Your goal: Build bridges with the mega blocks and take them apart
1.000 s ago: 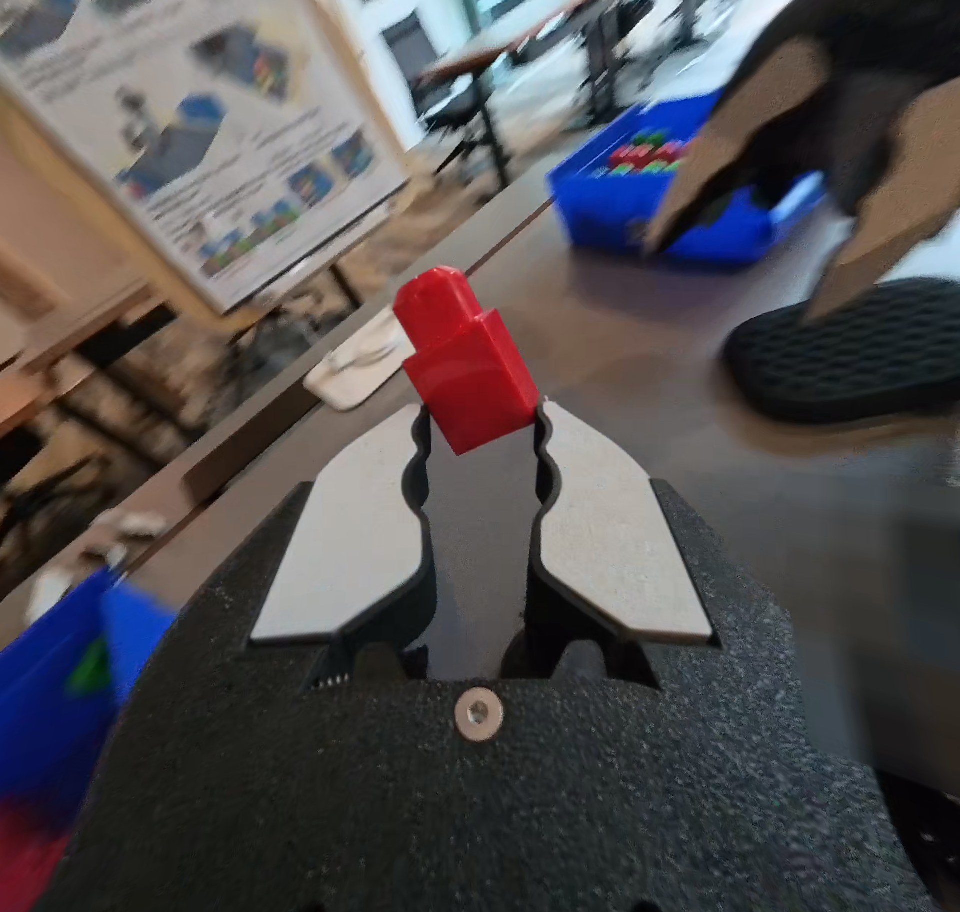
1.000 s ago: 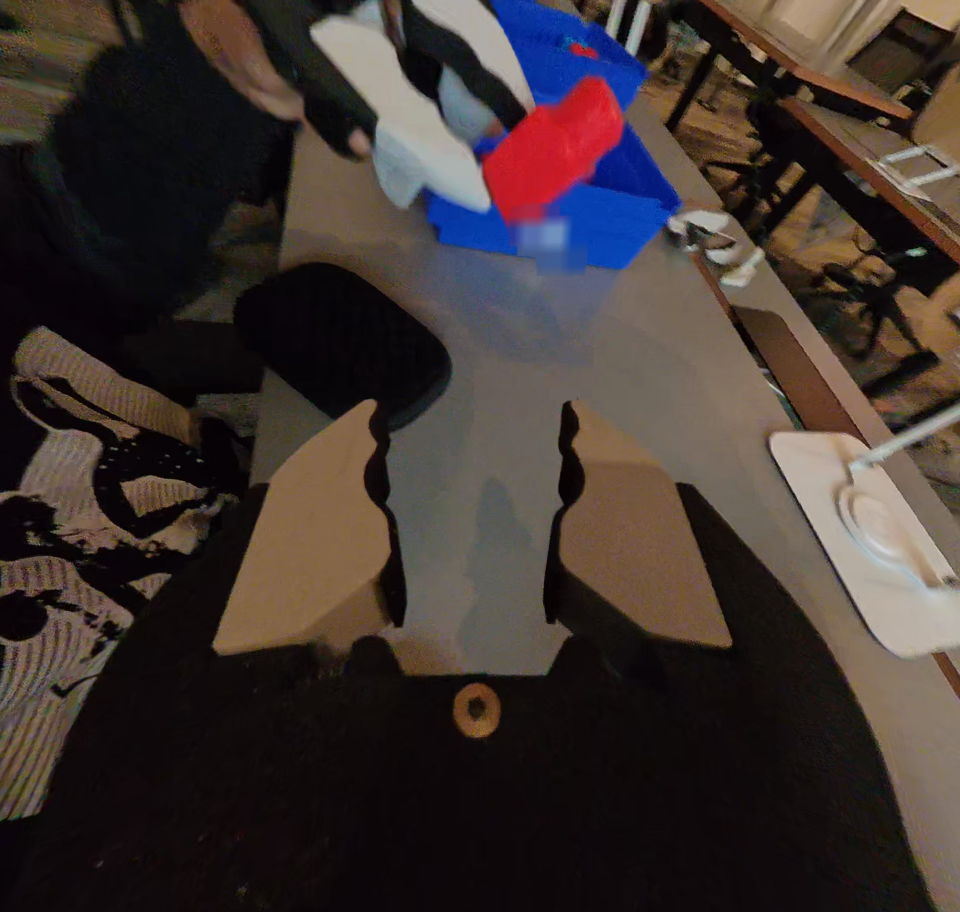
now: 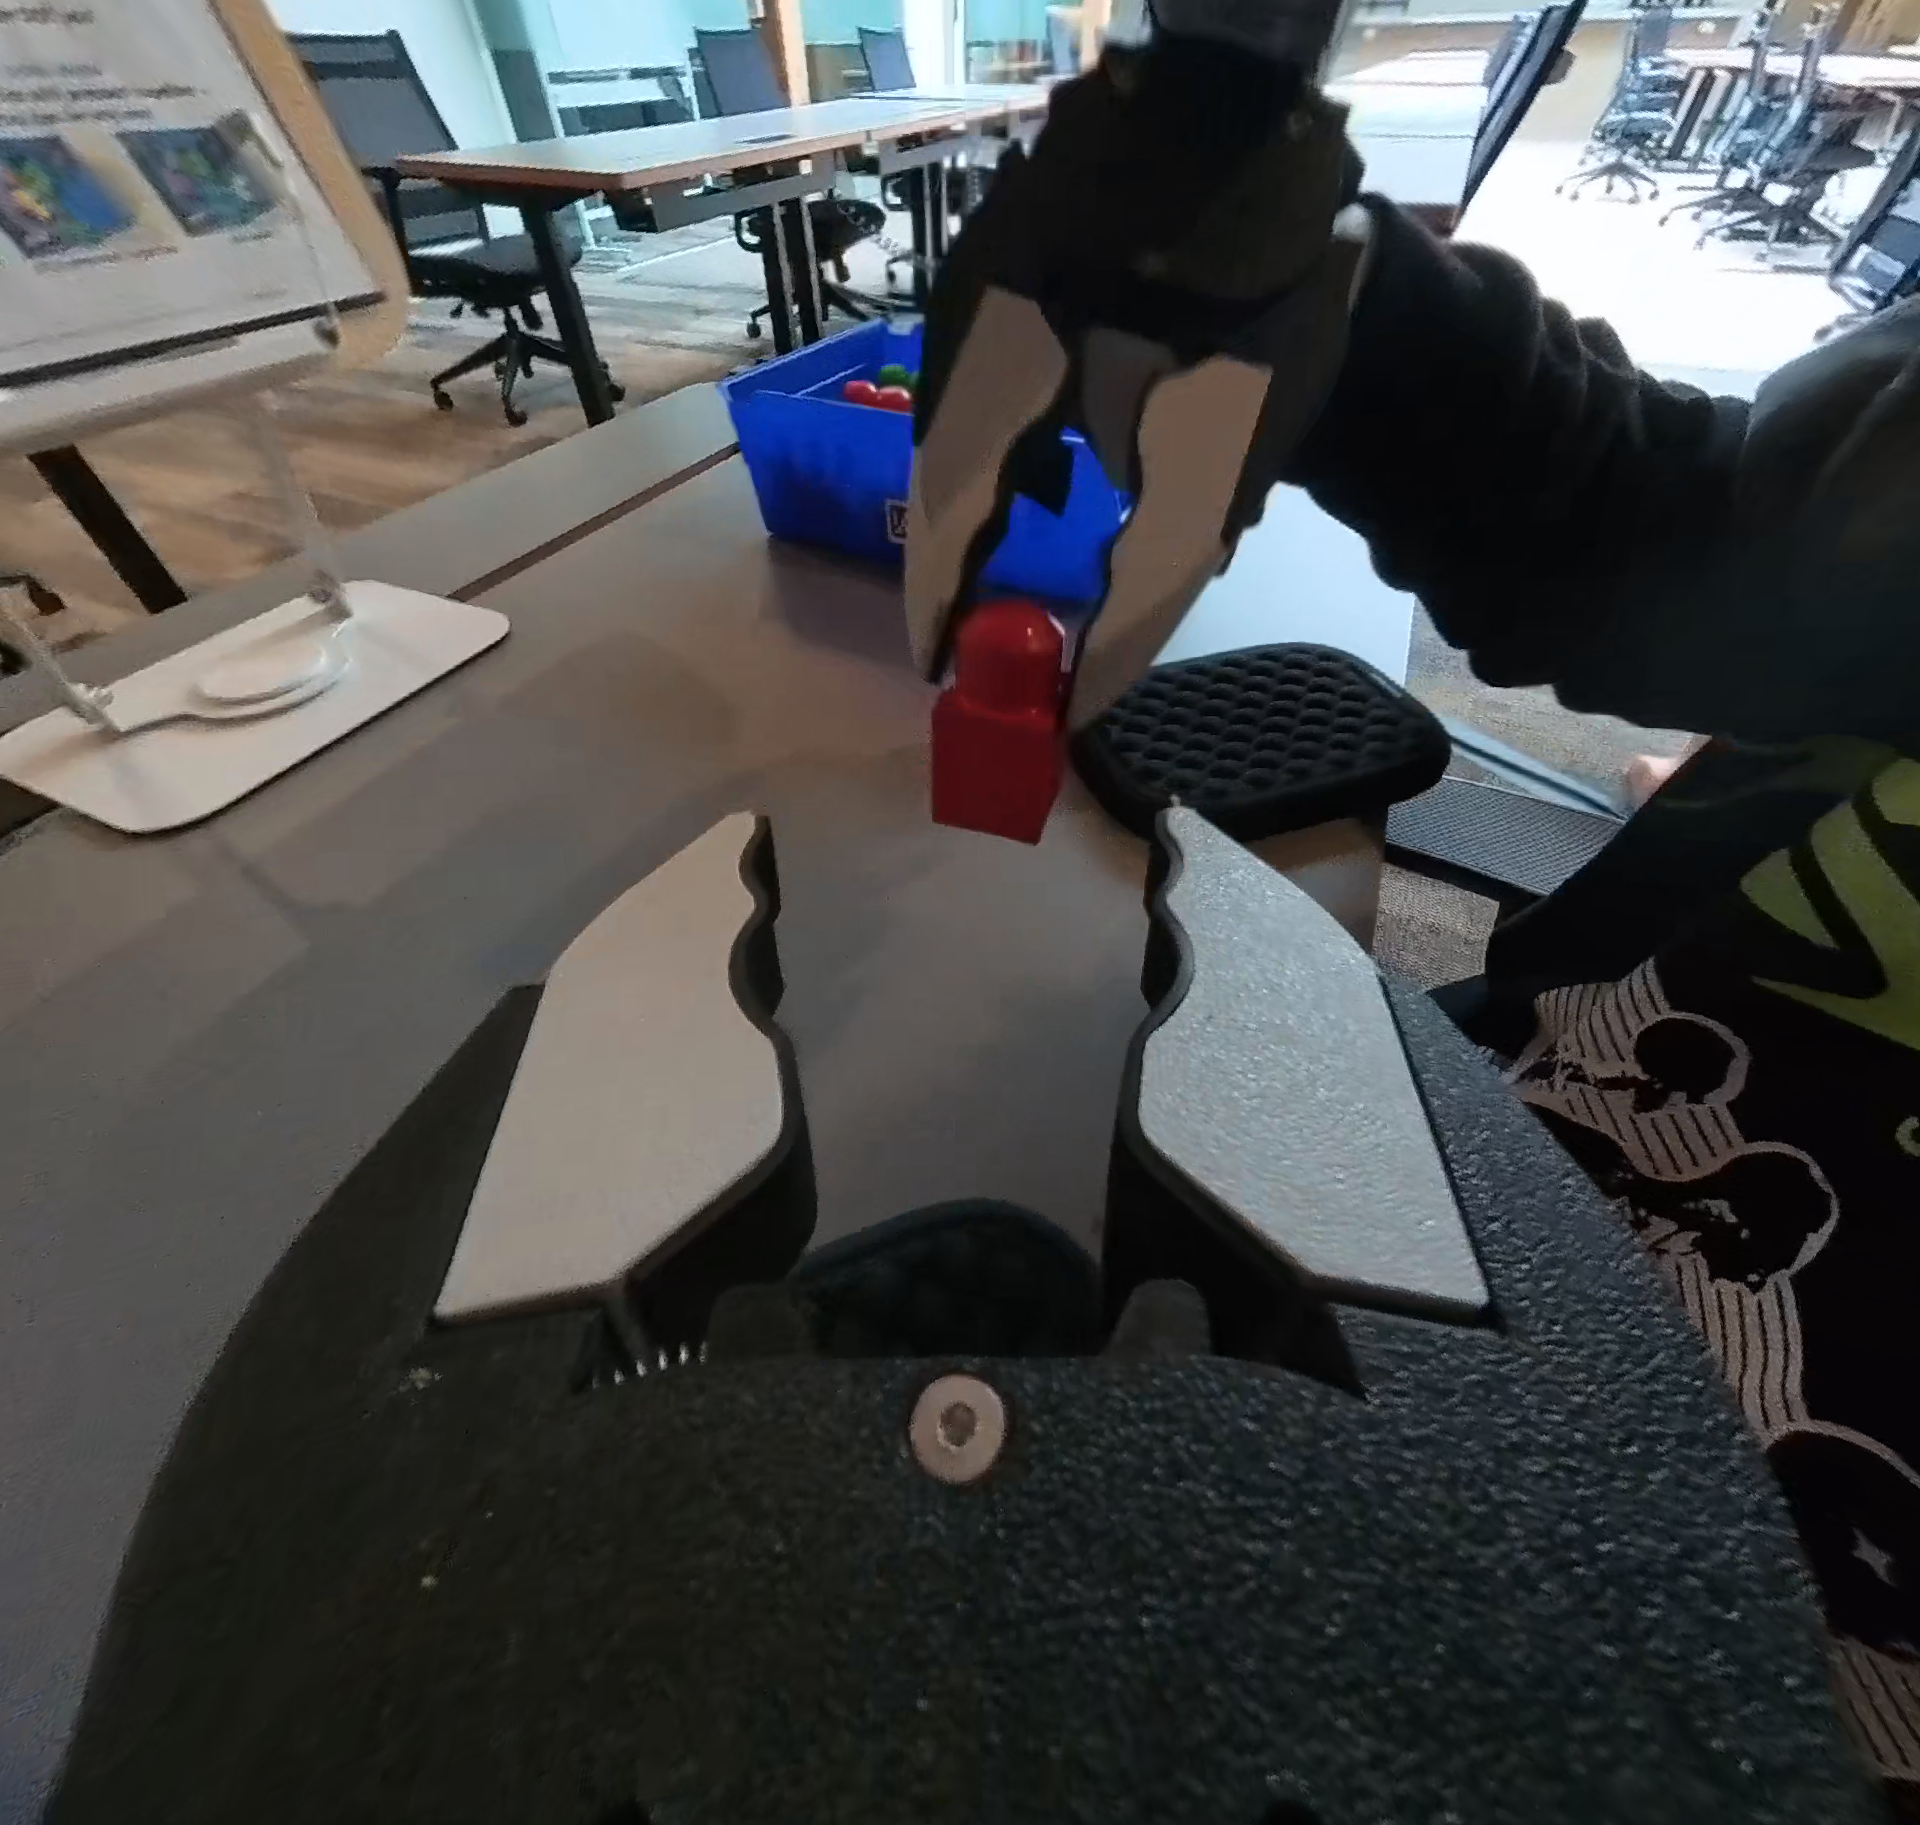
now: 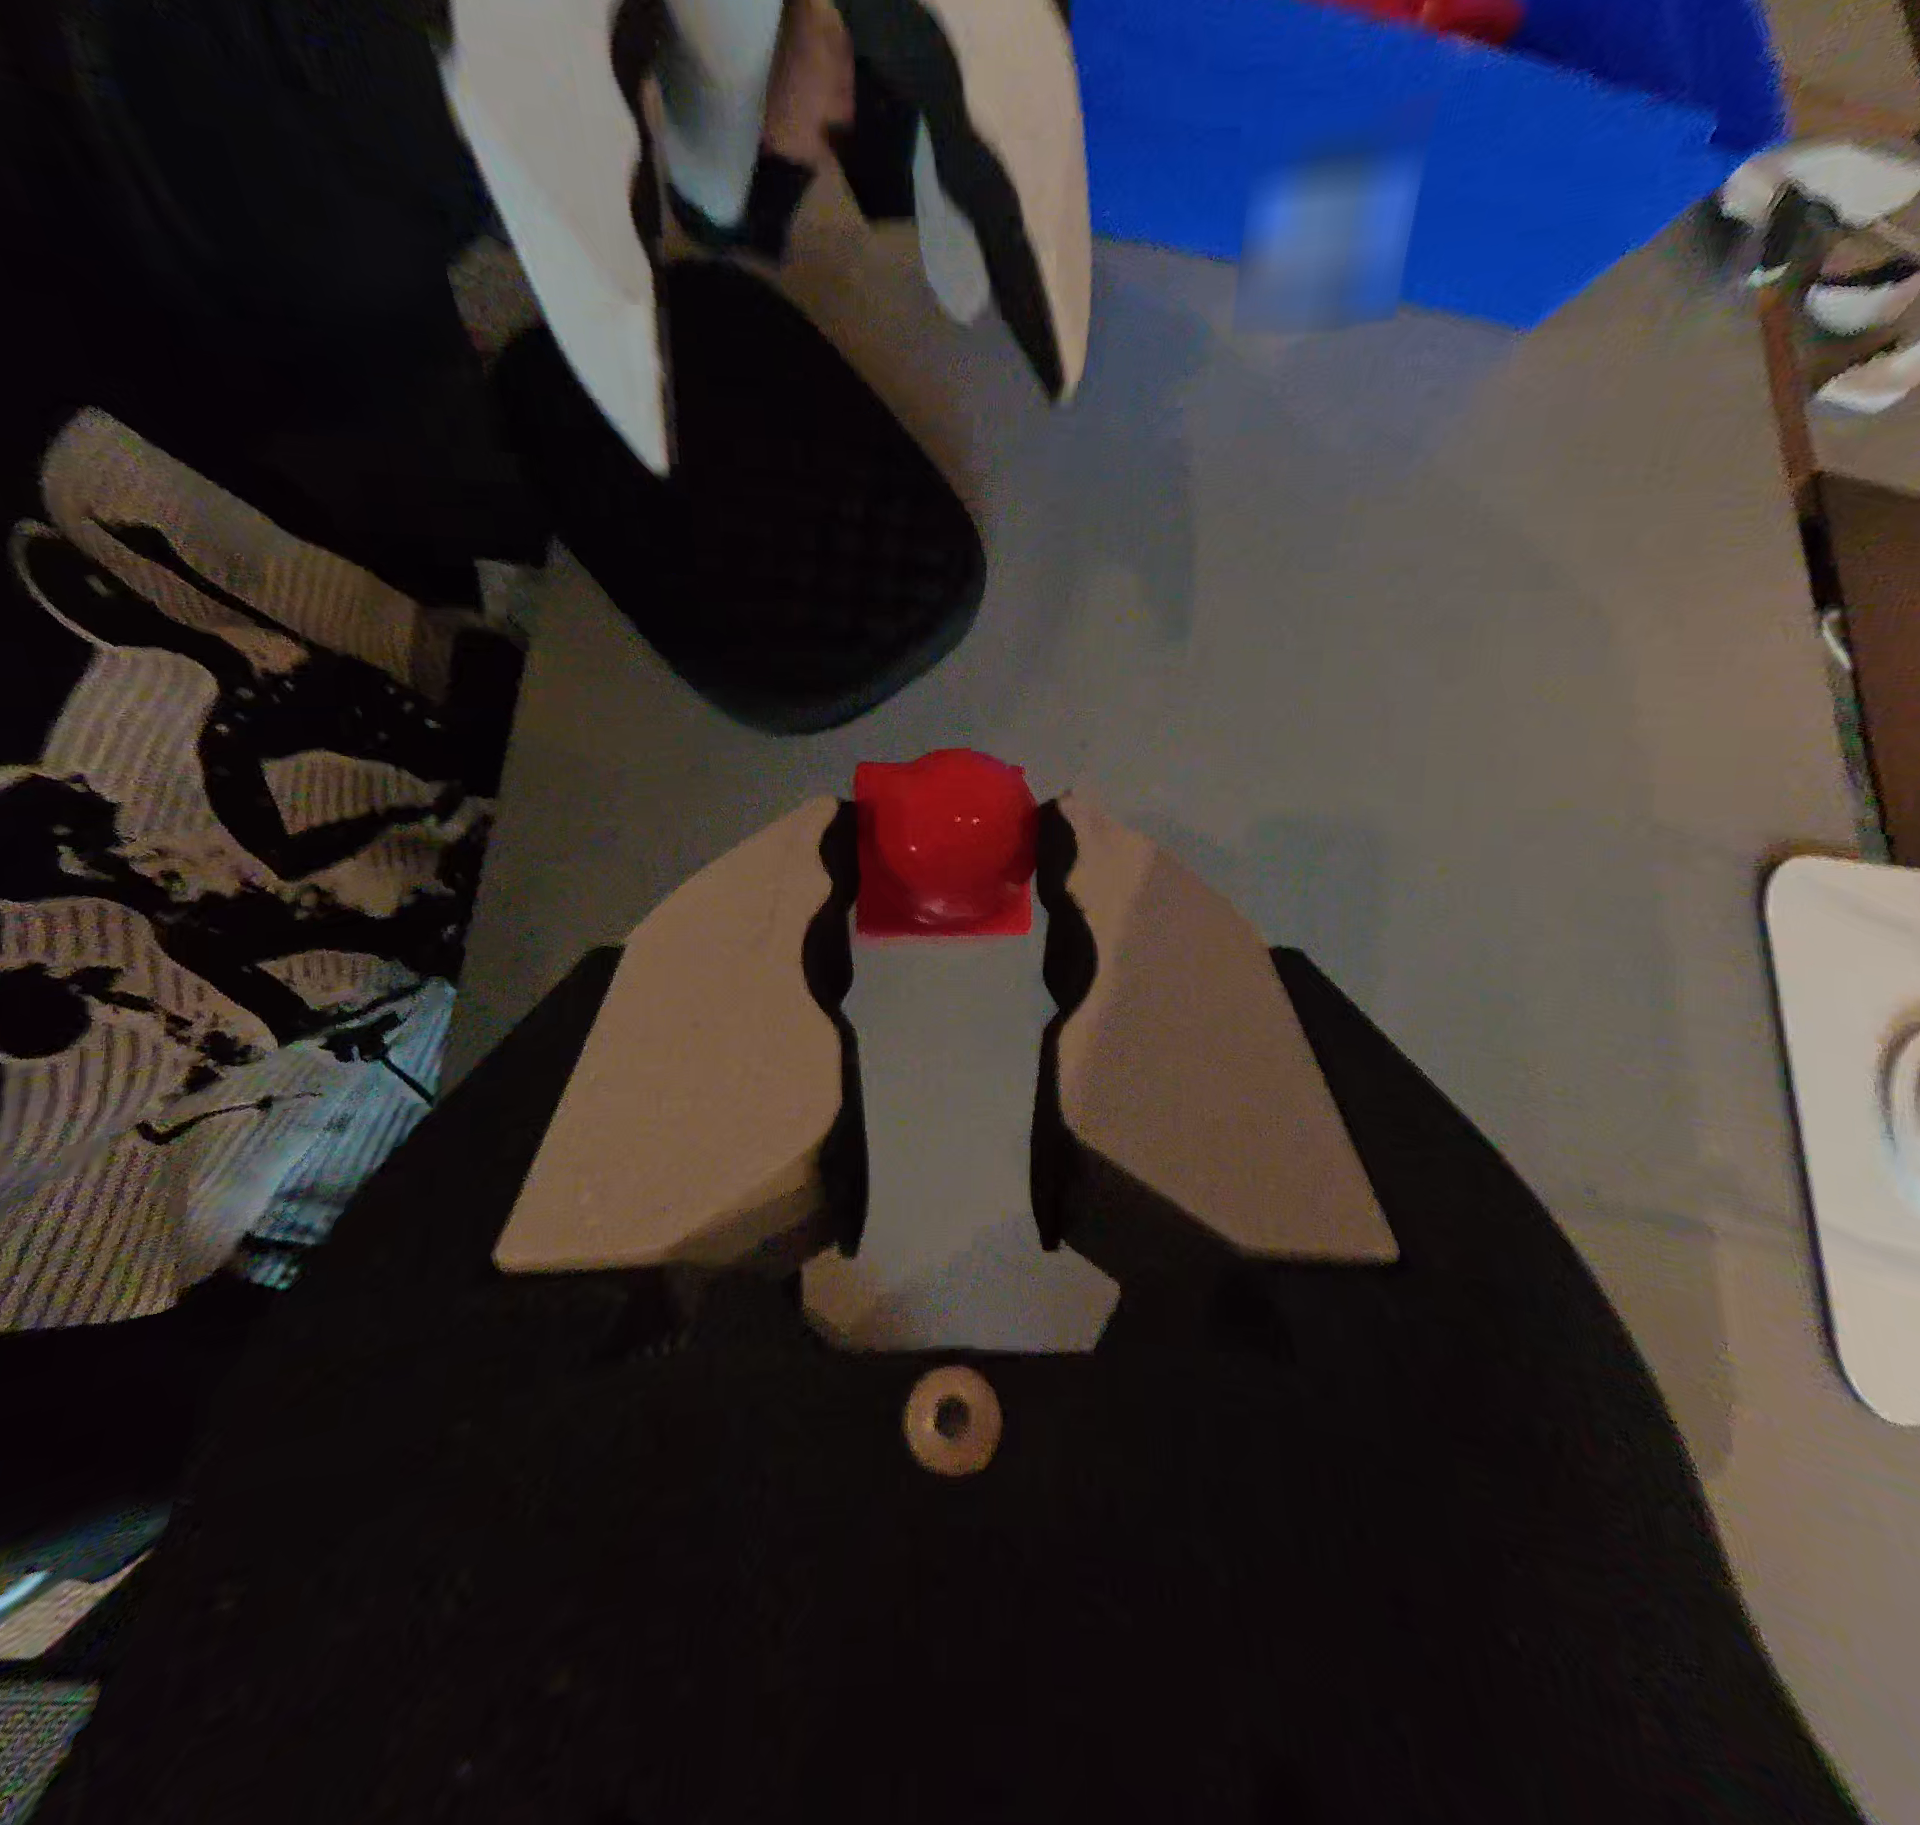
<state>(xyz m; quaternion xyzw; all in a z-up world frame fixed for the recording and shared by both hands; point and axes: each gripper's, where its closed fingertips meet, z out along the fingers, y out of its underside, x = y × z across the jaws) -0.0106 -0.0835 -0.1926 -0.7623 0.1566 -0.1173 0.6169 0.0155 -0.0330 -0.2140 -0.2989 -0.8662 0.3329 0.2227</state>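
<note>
A red one-stud mega block [image 3: 992,757] stands upright over the dark table [image 3: 623,757], close to the near edge. My right gripper [image 4: 945,809] is shut on it; in the left wrist view that gripper [image 3: 1003,679] comes down from above and pinches the block near its stud. In the right wrist view I see the block [image 4: 943,845] from the top. I cannot tell whether it touches the table. My left gripper [image 3: 966,825] is open and empty just in front of the block. It also shows in the right wrist view [image 4: 852,414], with its jaws apart.
A blue bin [image 3: 821,466] with red and green blocks stands behind the block; a second blue bin [image 4: 1351,113] shows past the left gripper. A black mesh pad [image 3: 1257,736] lies at the table's edge. A white stand base [image 3: 260,705] carries a sign [image 3: 135,165] at the left. The grippers' ends are close to 7 cm from one another.
The red block has passed from my left gripper to my right one. The left gripper has opened and drawn back; the right has shut on the block and turned downward.
</note>
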